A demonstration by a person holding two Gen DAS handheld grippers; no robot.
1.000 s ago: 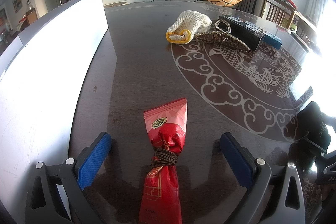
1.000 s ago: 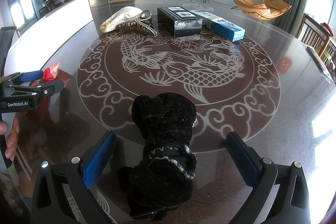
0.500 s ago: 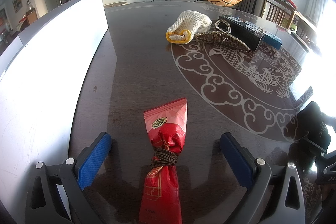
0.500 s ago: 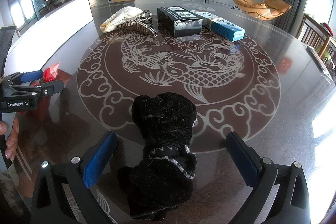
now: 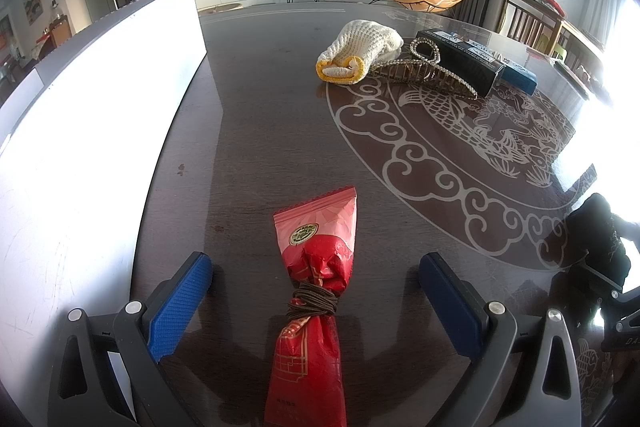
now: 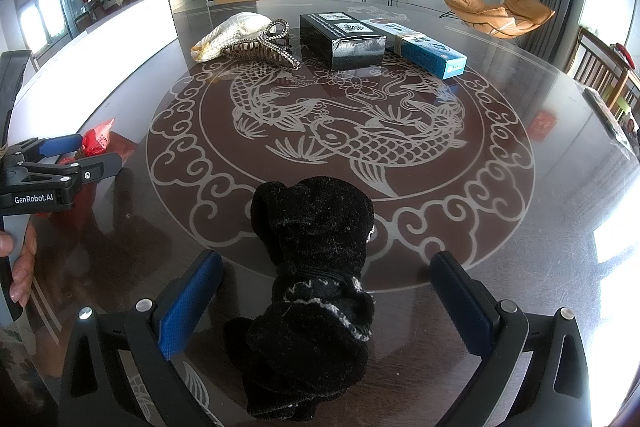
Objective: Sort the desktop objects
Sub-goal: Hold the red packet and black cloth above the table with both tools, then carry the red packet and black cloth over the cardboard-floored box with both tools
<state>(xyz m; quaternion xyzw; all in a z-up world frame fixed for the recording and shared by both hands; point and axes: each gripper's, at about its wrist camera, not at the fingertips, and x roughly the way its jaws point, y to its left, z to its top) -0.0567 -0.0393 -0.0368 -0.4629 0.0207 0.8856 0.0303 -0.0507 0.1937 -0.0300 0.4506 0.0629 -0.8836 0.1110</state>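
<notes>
A red snack packet [image 5: 316, 291], tied round its middle with a brown band, lies on the dark table between the wide-apart blue pads of my left gripper [image 5: 316, 287], which is open. A black knitted glove [image 6: 316, 267] lies between the fingers of my right gripper [image 6: 326, 291], also open and not touching it. At the far side sit a white knitted glove [image 5: 360, 49], a bronze hair claw [image 5: 428, 71], a black box [image 6: 342, 41] and a blue box [image 6: 424, 49]. The right wrist view shows the left gripper [image 6: 72, 155] and the red packet [image 6: 96, 139] at the left.
A tall white panel [image 5: 100, 99] runs along the table's left edge. The round table [image 6: 560, 187] has a pale fish pattern in its middle. A person's hand [image 6: 20, 259] holds the left tool. Chairs stand beyond the right rim.
</notes>
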